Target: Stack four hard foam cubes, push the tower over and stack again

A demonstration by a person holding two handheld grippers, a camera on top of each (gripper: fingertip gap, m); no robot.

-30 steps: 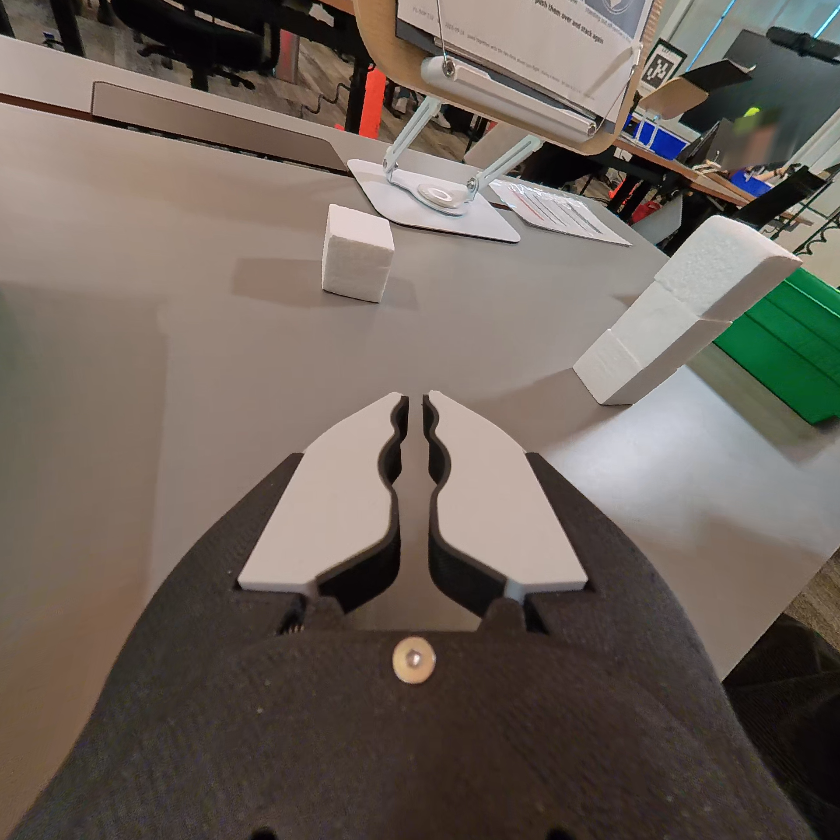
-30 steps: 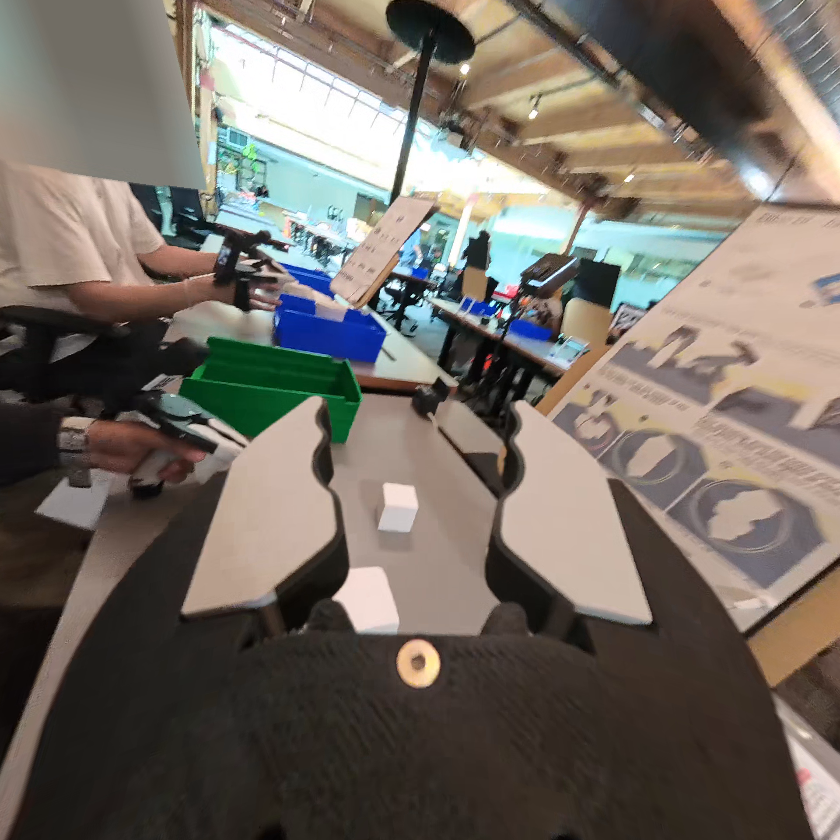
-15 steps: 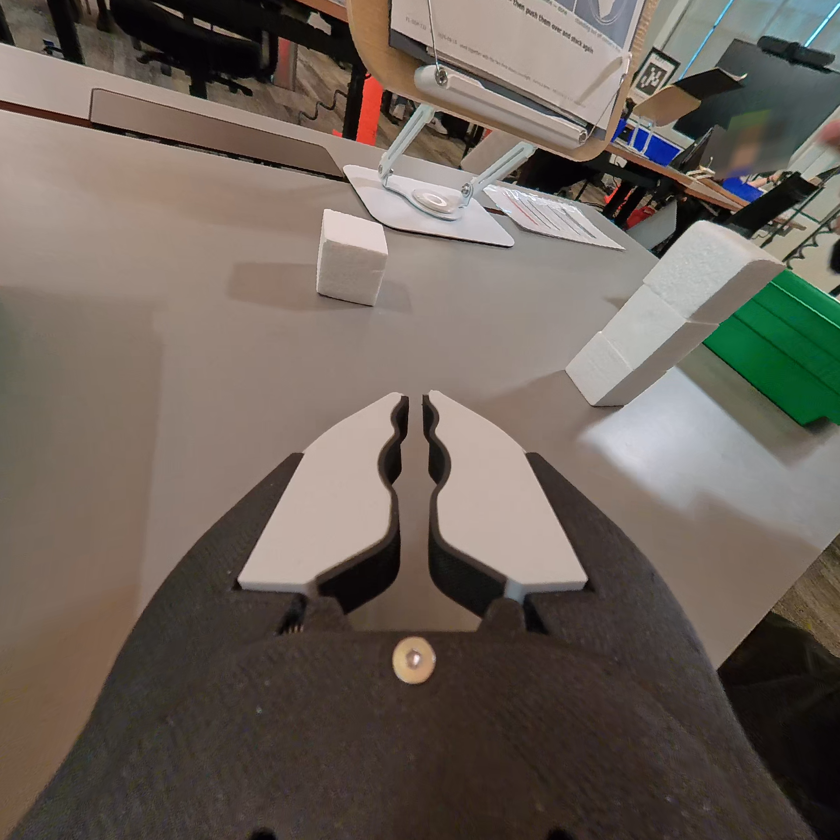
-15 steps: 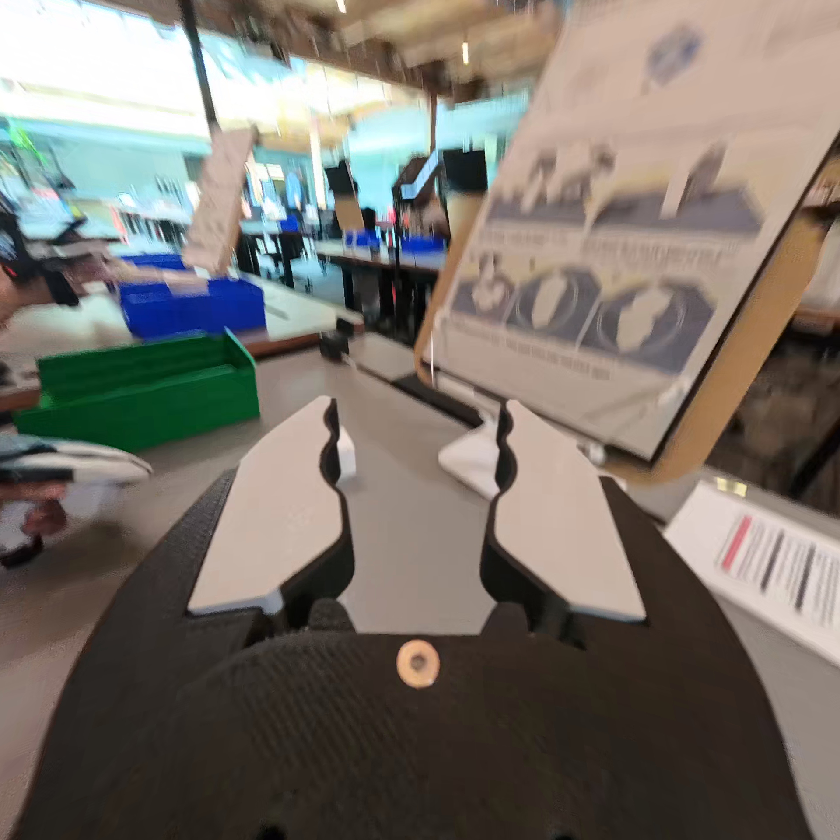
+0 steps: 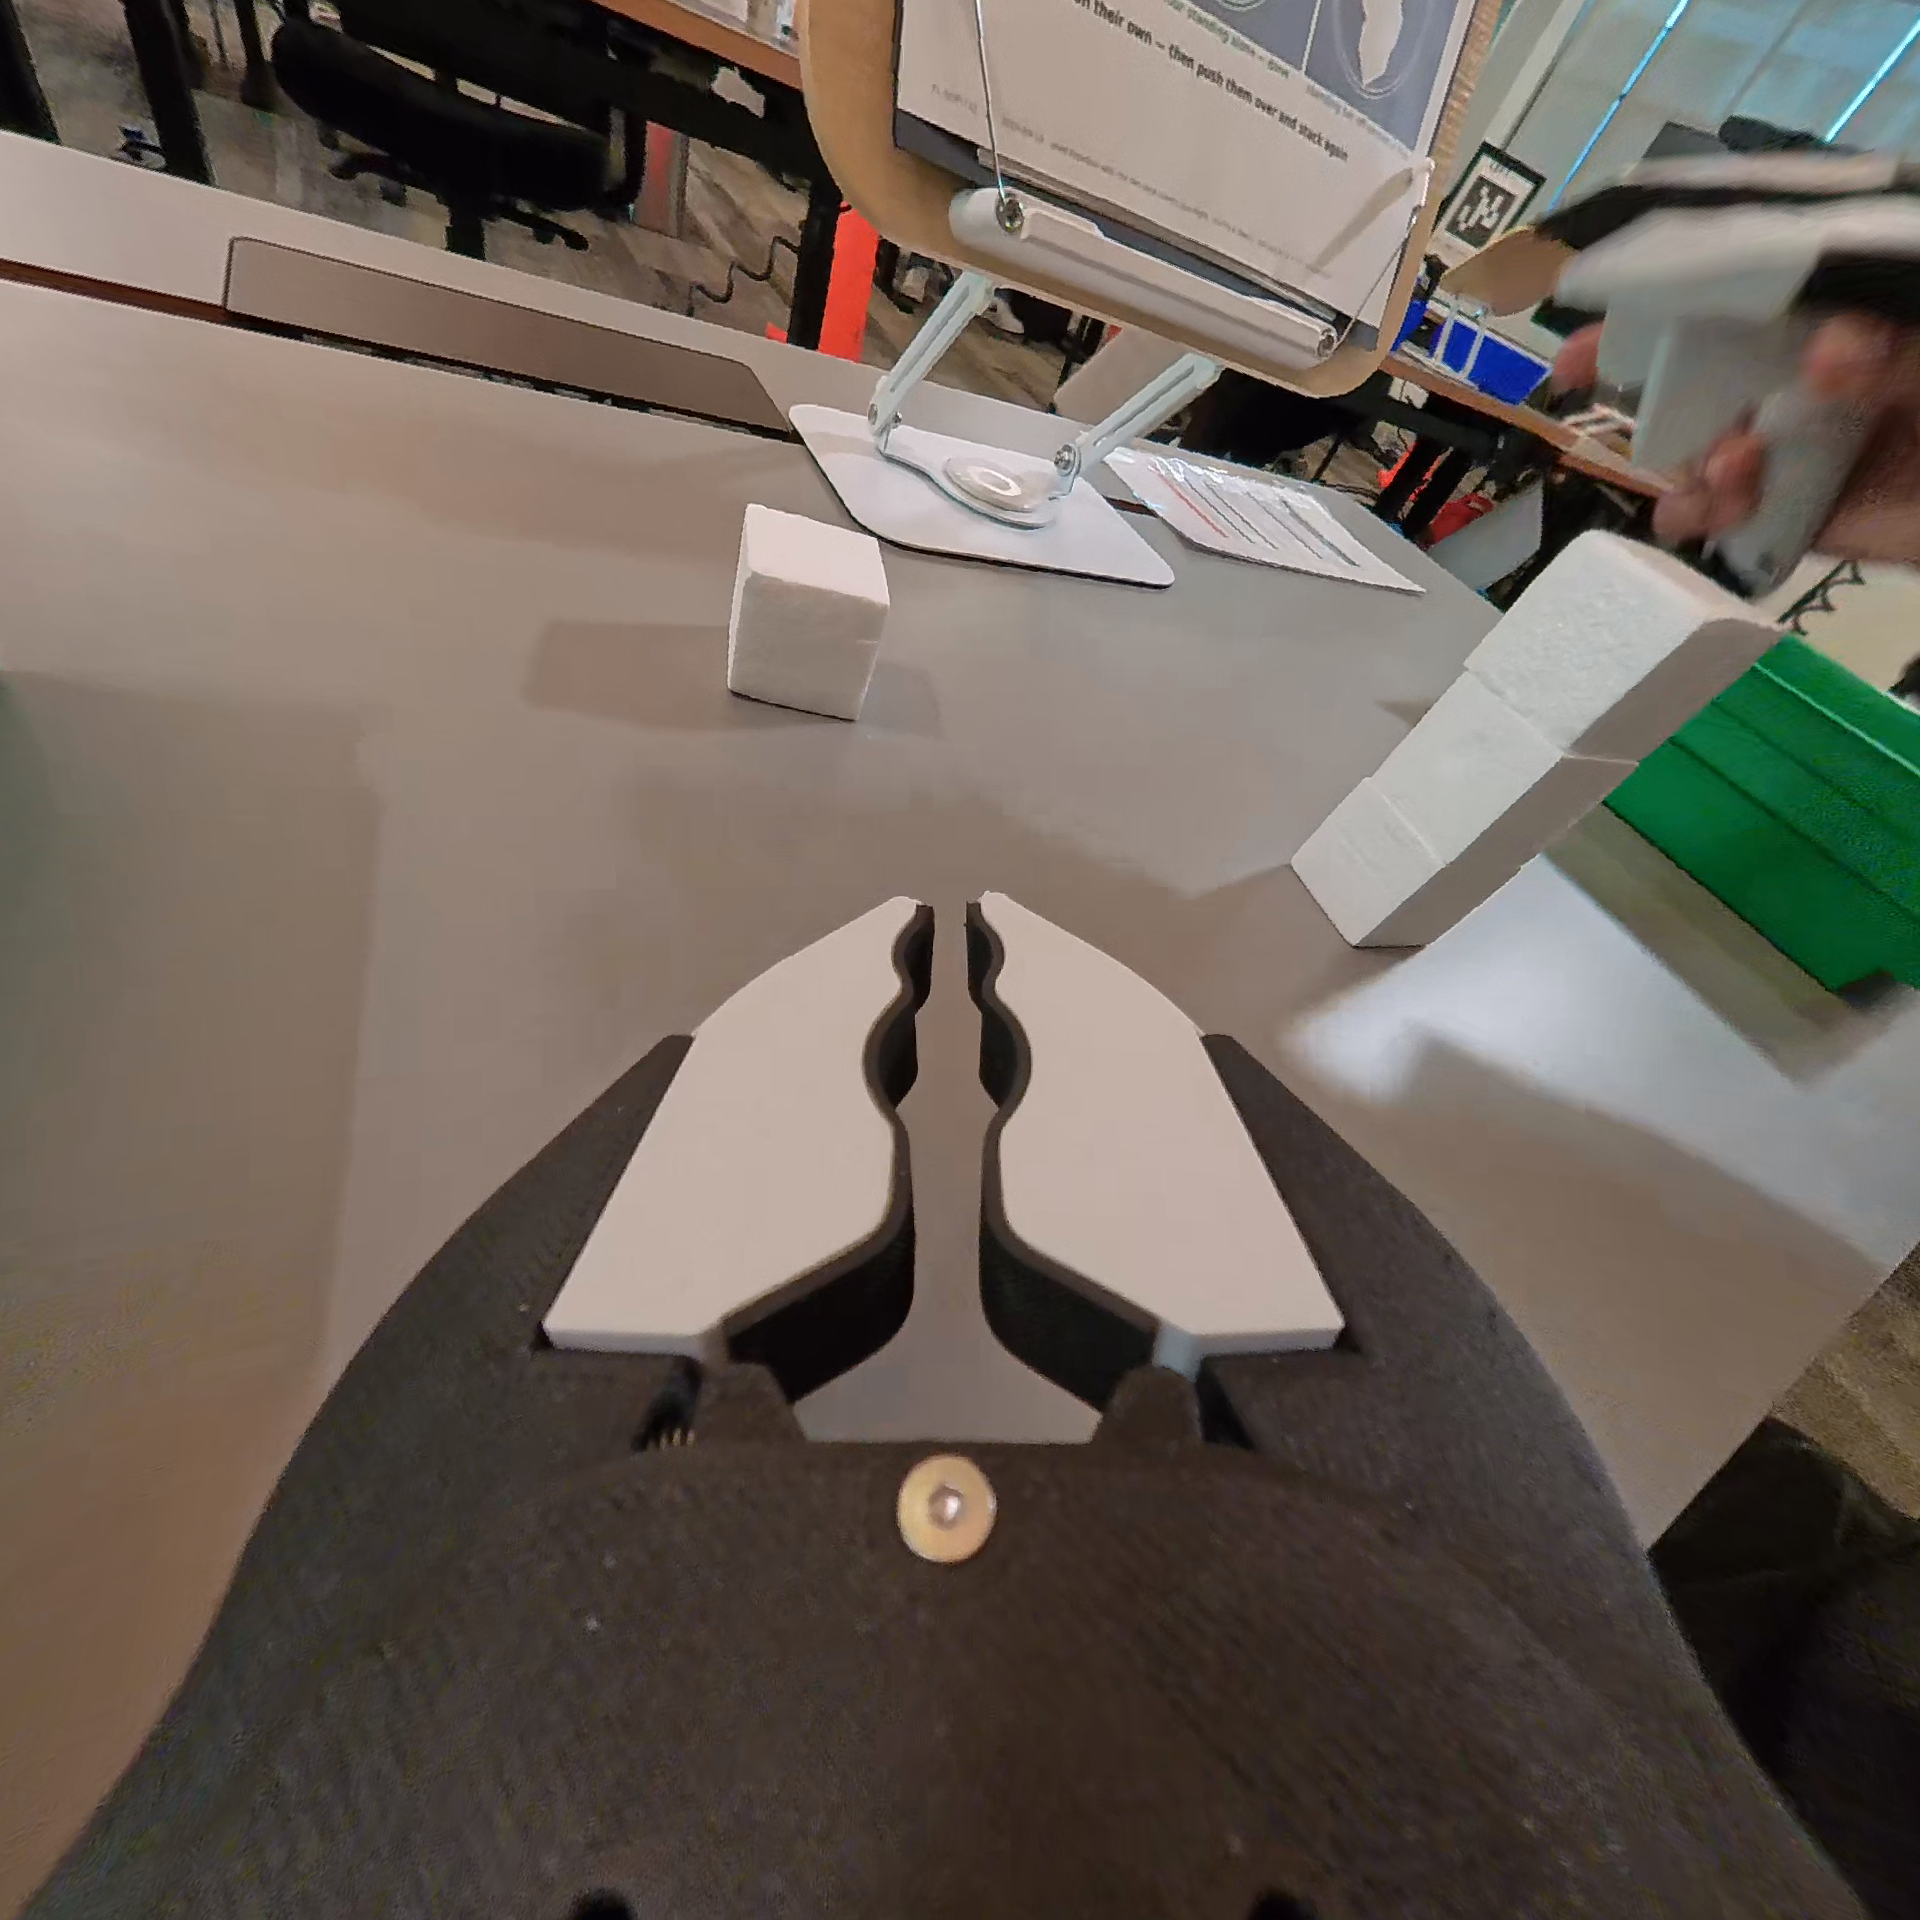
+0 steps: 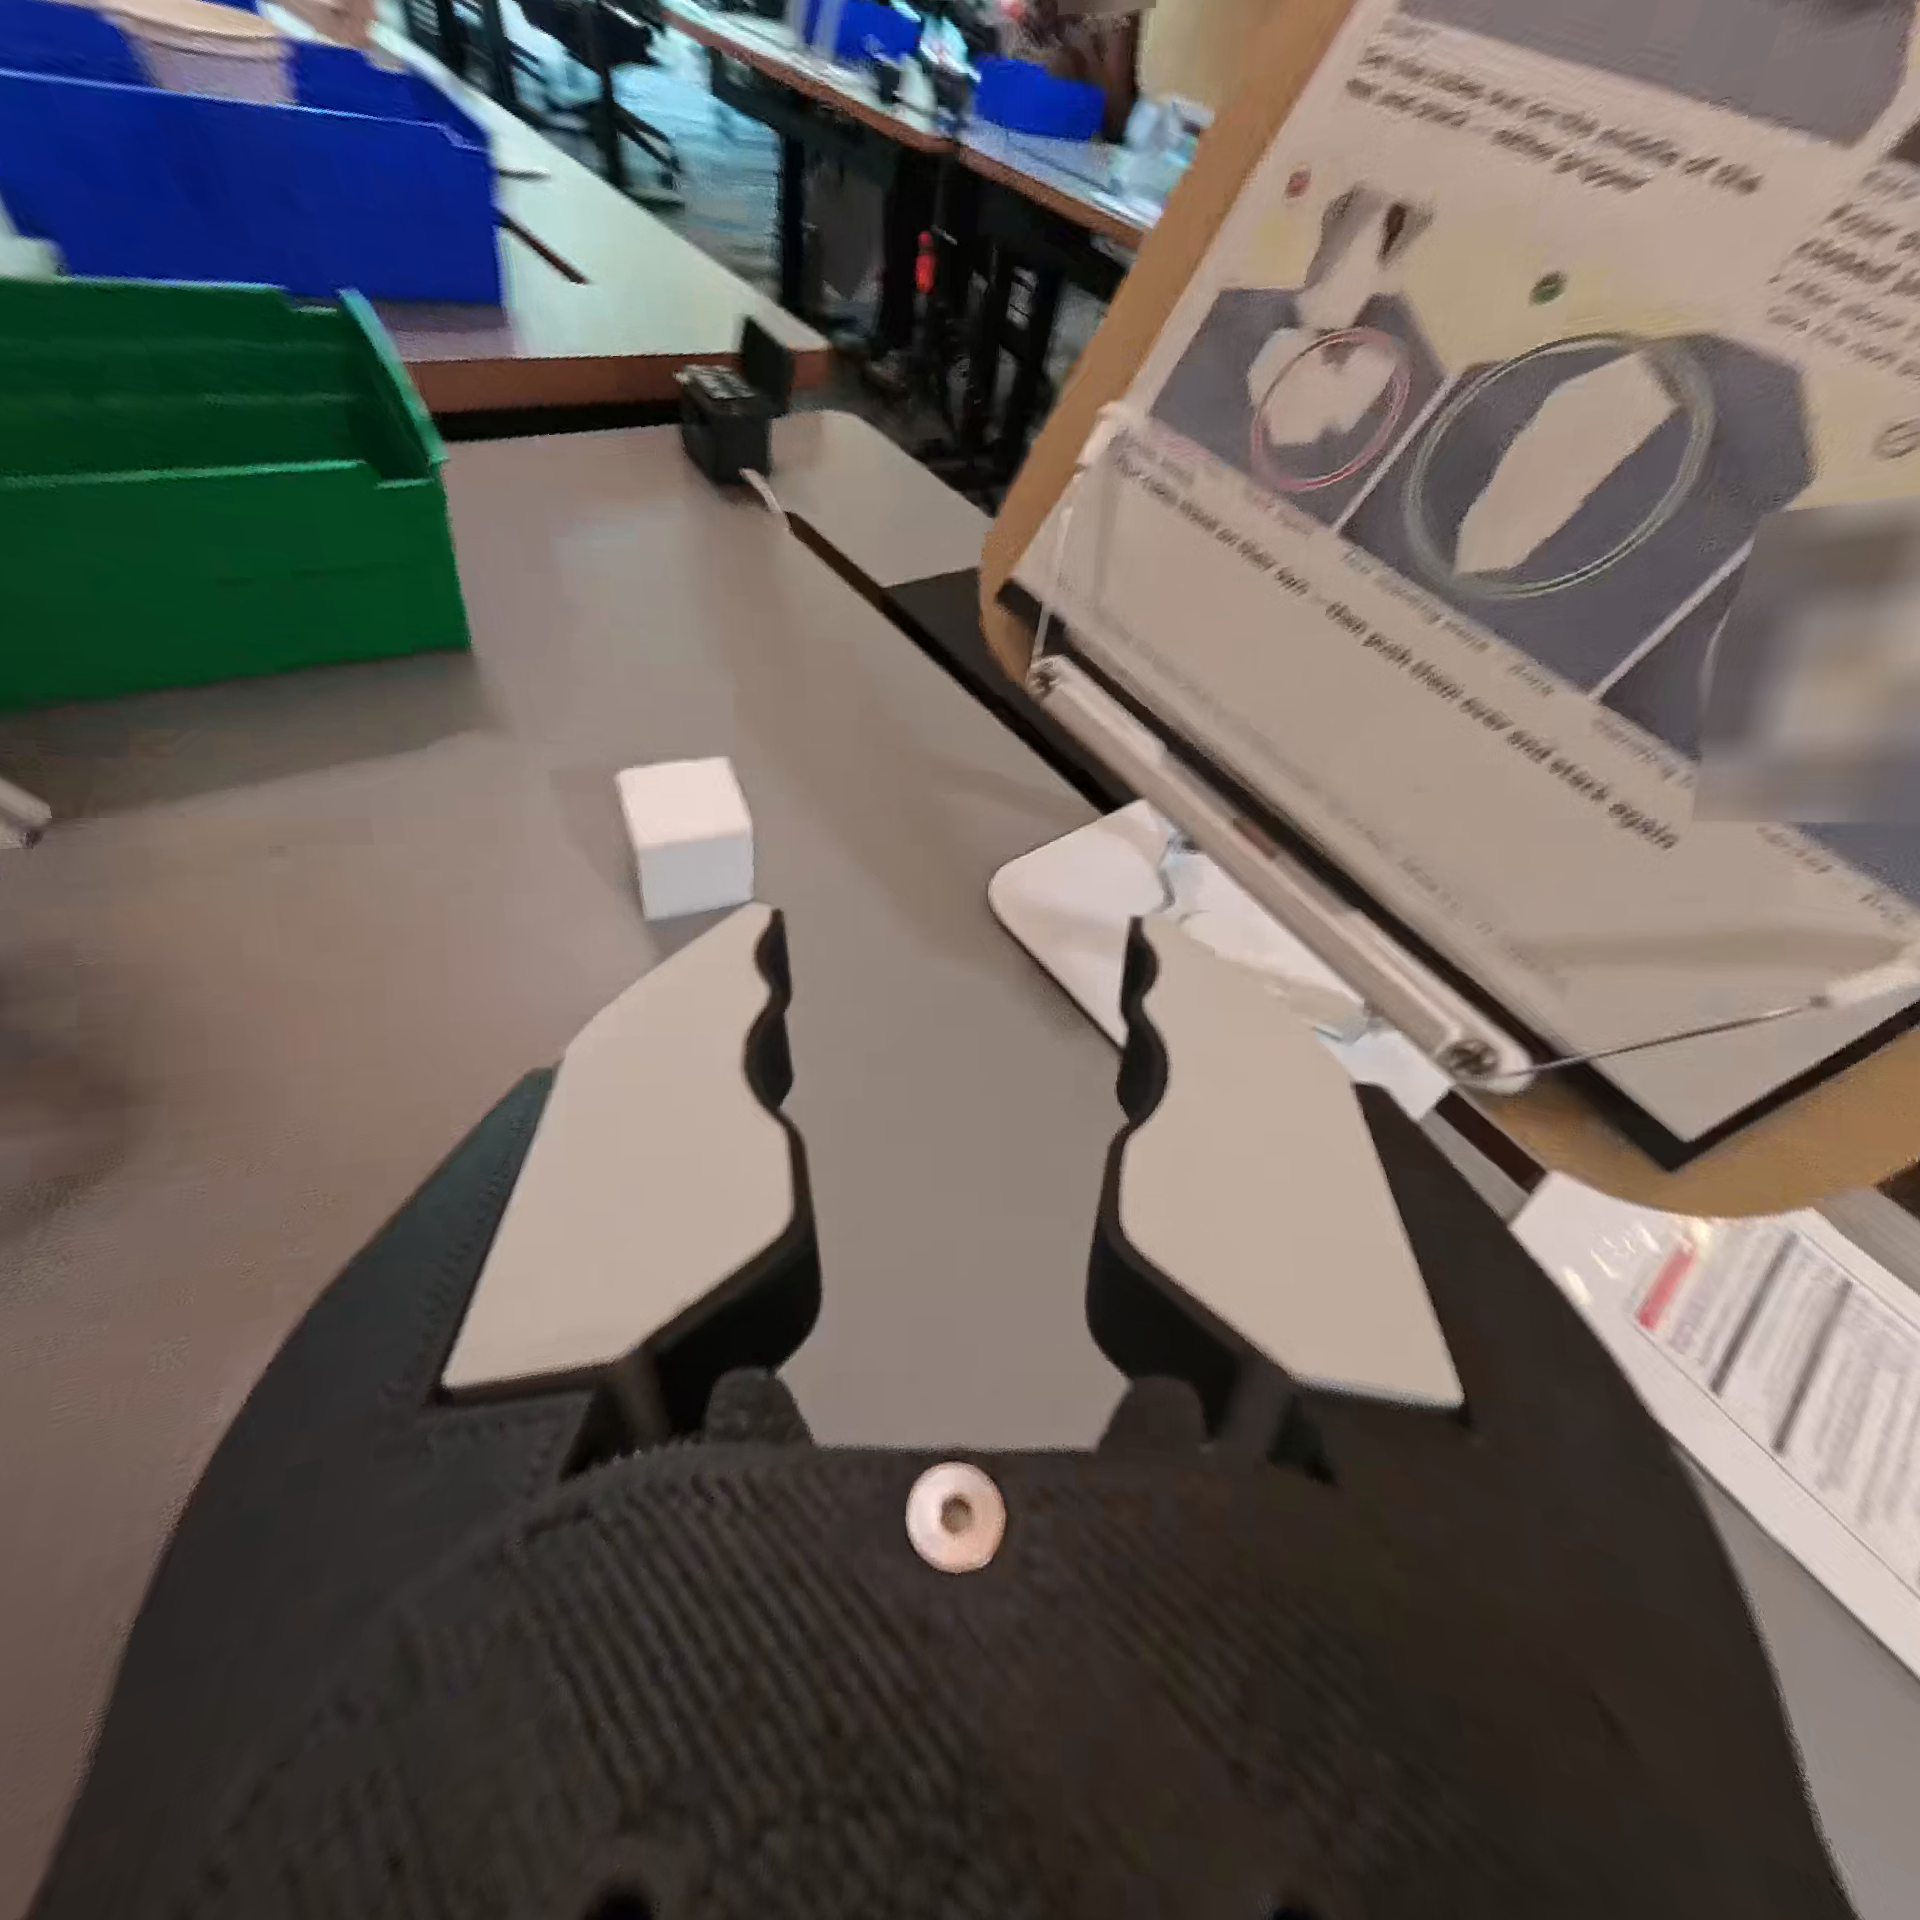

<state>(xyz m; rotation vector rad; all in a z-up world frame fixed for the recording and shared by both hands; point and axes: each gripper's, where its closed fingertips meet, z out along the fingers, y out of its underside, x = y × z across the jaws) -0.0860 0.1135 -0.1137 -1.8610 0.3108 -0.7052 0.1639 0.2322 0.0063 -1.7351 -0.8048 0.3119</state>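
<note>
My left gripper (image 5: 948, 906) is shut and empty, low over the grey table (image 5: 312, 831). A lone white foam cube (image 5: 808, 611) sits ahead of it, well apart. A stack of three white foam cubes (image 5: 1507, 758) stands at the right. My right gripper (image 6: 954, 923) is open and empty above the table. The lone white cube (image 6: 686, 833) lies just beyond its left fingertip, not touching. The right gripper also shows blurred in the left wrist view (image 5: 1725, 260), held by a hand, above the stack.
A tilted board with a printed sheet on a white stand (image 5: 987, 488) is at the table's back, close to my right gripper (image 6: 1455, 582). A laminated sheet (image 5: 1247, 514) lies beside it. A green bin (image 6: 208, 499) and a blue bin (image 6: 239, 197) stand farther off. Spacing between my two grippers at the tips: around 30 cm.
My right gripper has swung from facing across the room to the table, pitched down toward the lone cube, still open. My left gripper stays shut and has barely moved.
</note>
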